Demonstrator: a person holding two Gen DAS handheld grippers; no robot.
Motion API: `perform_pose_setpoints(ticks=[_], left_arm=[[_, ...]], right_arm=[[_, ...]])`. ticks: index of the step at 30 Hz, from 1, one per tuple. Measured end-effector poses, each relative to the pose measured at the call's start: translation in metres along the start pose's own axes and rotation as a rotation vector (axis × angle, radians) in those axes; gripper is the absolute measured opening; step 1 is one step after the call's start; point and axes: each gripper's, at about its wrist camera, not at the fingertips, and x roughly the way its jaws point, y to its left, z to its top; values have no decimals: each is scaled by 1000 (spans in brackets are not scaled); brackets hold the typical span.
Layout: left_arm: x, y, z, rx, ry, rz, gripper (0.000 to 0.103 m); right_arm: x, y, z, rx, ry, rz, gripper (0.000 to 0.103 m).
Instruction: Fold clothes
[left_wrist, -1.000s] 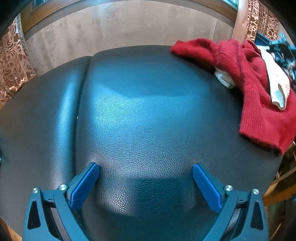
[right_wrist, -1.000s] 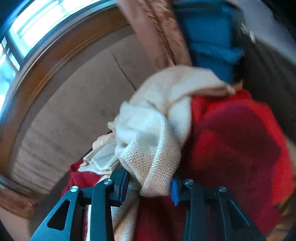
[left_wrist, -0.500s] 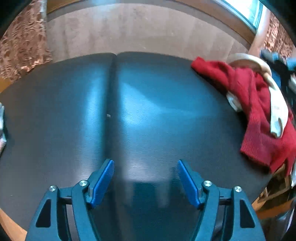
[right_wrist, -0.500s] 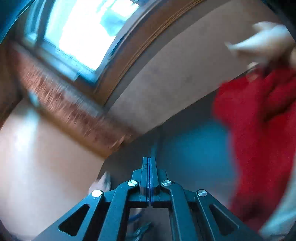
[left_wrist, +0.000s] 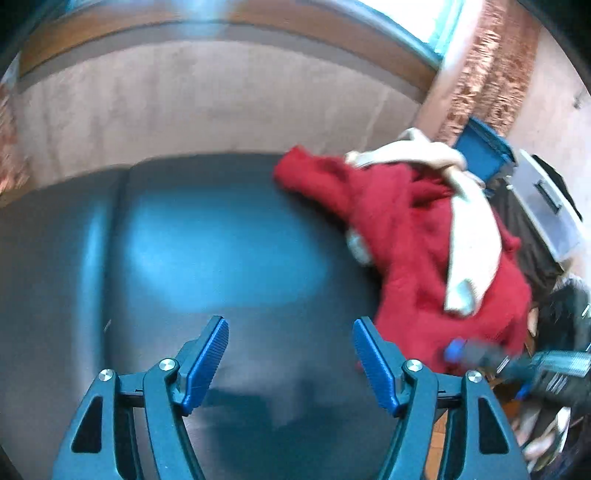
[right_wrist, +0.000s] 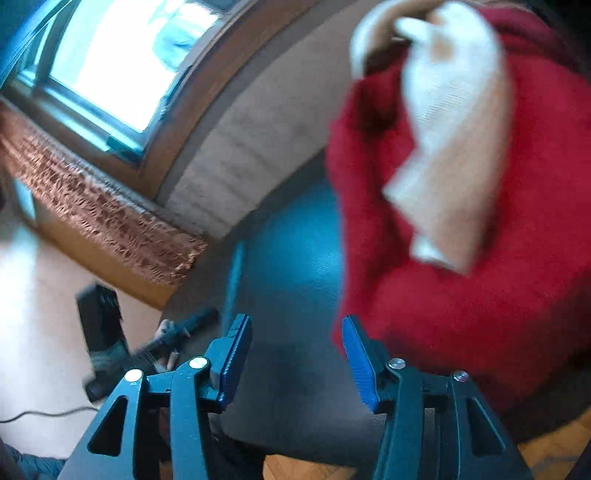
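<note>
A dark leather worktop (left_wrist: 221, 240) carries a red sweater (left_wrist: 413, 251) and a cream garment (left_wrist: 472, 236) at its right edge; left hand-held gripper (left_wrist: 290, 354) and right hand-held gripper (right_wrist: 293, 362) are both spread, holding nothing.

a lived-in room at home. a wood-framed window (right_wrist: 110, 62) fills the upper left of the right wrist view, a patterned brown curtain (right_wrist: 99, 218) below it. a dark leather seat (left_wrist: 221, 251) holds knitted clothes (left_wrist: 424, 240) at centre right.

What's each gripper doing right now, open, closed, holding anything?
Left gripper: open, empty, over the dark table.
Right gripper: open, empty, beside the red sweater.
</note>
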Motion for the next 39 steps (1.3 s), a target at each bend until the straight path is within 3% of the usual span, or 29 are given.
perform_pose_setpoints(ticks=[3,11,13,20,24,26,27,28,29,30,32,33,36,38,39], left_arm=[[8,-26,23,36,-1,-49,71],[23,-109,88,337,-71,-79,72],[32,-125,103,370,-67,-99,72],[91,-194,151,483,-57,-58,72],[141,-216,169,479,11,-4,72],[144,-206,174,435,23,-22,69],[144,-200,176,412,26,-34,65],[144,-193,179,388,29,-46,63],[144,-187,181,364,32,-57,64],[143,-181,183,340,35,-69,64],[138,-163,185,286,33,-98,64],[131,-149,181,247,31,-107,64],[117,-104,159,135,41,-121,64],[115,-79,136,80,65,-128,64],[114,-66,125,52,76,-131,64]], right_arm=[[3,-17,-8,32,11,-7,58],[31,-27,-19,10,76,-41,67],[36,-30,-19,7,79,-31,67],[40,-40,-17,-1,68,69,77],[33,-36,-27,-102,63,137,92],[35,-29,-27,-132,107,101,91],[28,-29,-22,-129,101,102,80],[20,-28,-18,-124,92,105,46],[12,-28,-13,-119,83,109,32],[-8,-29,-3,-131,37,94,28],[-50,-31,20,-158,-64,60,31],[-71,-33,32,-171,-123,13,39],[-122,-38,65,-220,-266,-154,79],[-137,-38,79,-275,-301,-291,80],[-138,-41,85,-283,-302,-319,80]])
